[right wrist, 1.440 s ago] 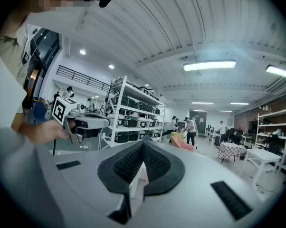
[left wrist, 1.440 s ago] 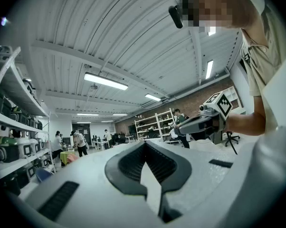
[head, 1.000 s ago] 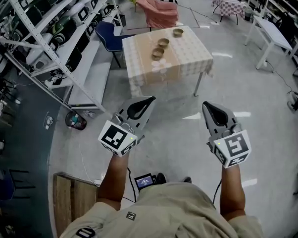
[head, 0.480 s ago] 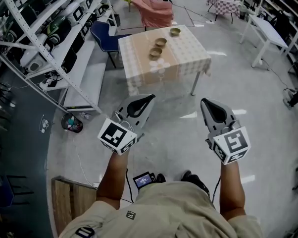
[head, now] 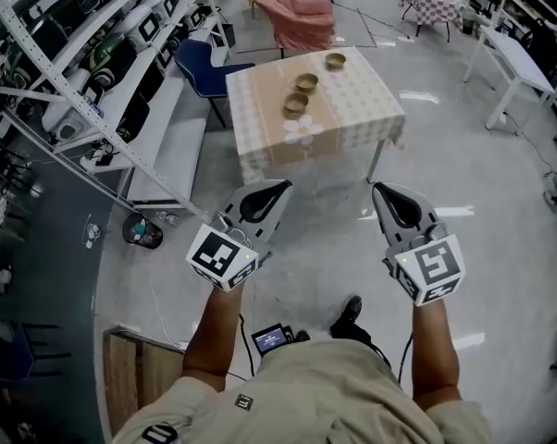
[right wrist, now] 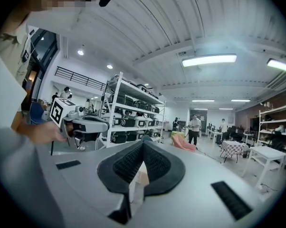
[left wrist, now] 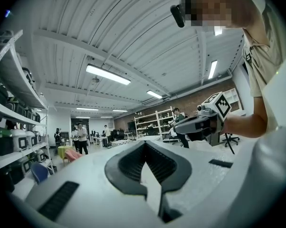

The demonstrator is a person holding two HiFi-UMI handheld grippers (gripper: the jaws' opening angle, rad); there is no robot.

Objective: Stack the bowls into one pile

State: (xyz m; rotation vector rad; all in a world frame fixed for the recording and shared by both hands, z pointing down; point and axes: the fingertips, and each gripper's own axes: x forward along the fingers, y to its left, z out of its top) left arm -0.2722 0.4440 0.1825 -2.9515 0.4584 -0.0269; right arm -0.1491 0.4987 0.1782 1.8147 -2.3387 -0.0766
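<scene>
Three brown bowls stand apart in a line on the checked-cloth table (head: 352, 118) ahead of me: one near the far edge (head: 335, 60), one in the middle (head: 305, 81), one nearest (head: 295, 104). Both grippers hover over bare floor, well short of the table. My left gripper (head: 277, 189) is shut and empty; from its own camera the jaws (left wrist: 145, 148) meet, with the right gripper (left wrist: 200, 122) beside it. My right gripper (head: 385, 191) is also shut with nothing in it, its tips (right wrist: 143, 148) pointing across the room.
A long metal shelving rack (head: 84, 54) loaded with equipment runs along the left. A blue chair (head: 204, 63) and a pink-draped chair (head: 302, 17) stand behind the table. A white table (head: 519, 63) is at right, a wooden crate (head: 135, 377) near my left side.
I have stepped toward the table, and it now looks slightly larger and nearer. Both grippers travelled forward together, still shut. One shoe now shows ahead of my body.
</scene>
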